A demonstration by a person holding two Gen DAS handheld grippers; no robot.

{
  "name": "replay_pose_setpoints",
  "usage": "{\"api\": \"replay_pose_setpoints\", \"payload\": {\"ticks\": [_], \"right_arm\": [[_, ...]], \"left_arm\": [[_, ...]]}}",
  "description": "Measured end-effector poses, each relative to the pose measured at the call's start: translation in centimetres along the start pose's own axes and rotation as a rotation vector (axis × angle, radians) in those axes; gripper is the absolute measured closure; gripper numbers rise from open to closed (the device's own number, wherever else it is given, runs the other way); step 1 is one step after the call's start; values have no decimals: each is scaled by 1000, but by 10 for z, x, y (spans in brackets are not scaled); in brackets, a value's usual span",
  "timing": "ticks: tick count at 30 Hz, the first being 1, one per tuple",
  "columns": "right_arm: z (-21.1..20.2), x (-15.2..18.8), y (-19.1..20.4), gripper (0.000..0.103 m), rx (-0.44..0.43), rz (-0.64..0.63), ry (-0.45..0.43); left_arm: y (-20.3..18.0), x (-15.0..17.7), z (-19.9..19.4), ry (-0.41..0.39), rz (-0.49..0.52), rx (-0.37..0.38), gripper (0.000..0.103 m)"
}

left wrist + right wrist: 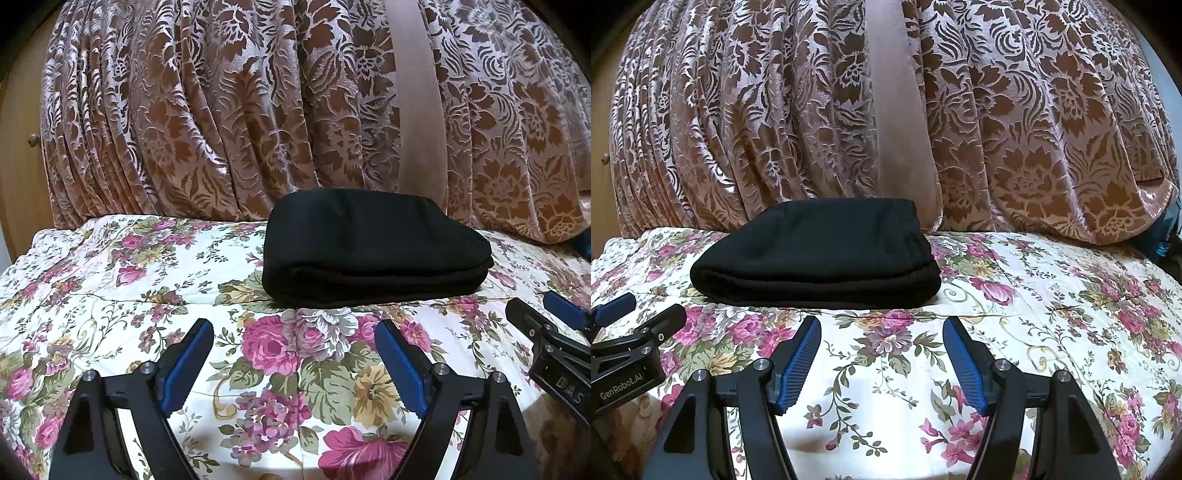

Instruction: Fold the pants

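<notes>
Black pants (373,247) folded into a thick, layered bundle, resting on the floral quilt (110,280) just in front of the brown curtain (221,110). Long axis running left to right across both views, rounded folded edge facing the grippers, elastic waistband on the bundle's right end in the right wrist view. Lying ahead of both tools and between them: forward and rightward of the left gripper (293,363), forward and leftward of the right gripper (882,360). Both about equally near, neither touching the cloth. Both sets of jaws spread wide, holding nothing, blue pads (801,363) facing bare quilt. Judged nearly or fully done; any further fold would call for reaching forward to the short ends, left tool to the left end, right tool to the waistband end.
</notes>
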State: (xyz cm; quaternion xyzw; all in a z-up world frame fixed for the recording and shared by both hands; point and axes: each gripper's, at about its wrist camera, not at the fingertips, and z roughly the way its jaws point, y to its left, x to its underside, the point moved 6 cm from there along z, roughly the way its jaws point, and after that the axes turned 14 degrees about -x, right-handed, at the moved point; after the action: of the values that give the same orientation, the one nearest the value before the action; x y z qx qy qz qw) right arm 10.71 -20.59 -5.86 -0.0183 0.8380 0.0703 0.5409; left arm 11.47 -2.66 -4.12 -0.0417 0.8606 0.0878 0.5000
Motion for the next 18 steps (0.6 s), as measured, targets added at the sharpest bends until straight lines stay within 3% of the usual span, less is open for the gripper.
{"api": "replay_pose_setpoints", "payload": {"ticks": [18], "right_arm": [[1, 1, -3, 34, 0, 16, 9]], "left_arm": [[2, 3, 3, 16, -5, -2, 14]]}}
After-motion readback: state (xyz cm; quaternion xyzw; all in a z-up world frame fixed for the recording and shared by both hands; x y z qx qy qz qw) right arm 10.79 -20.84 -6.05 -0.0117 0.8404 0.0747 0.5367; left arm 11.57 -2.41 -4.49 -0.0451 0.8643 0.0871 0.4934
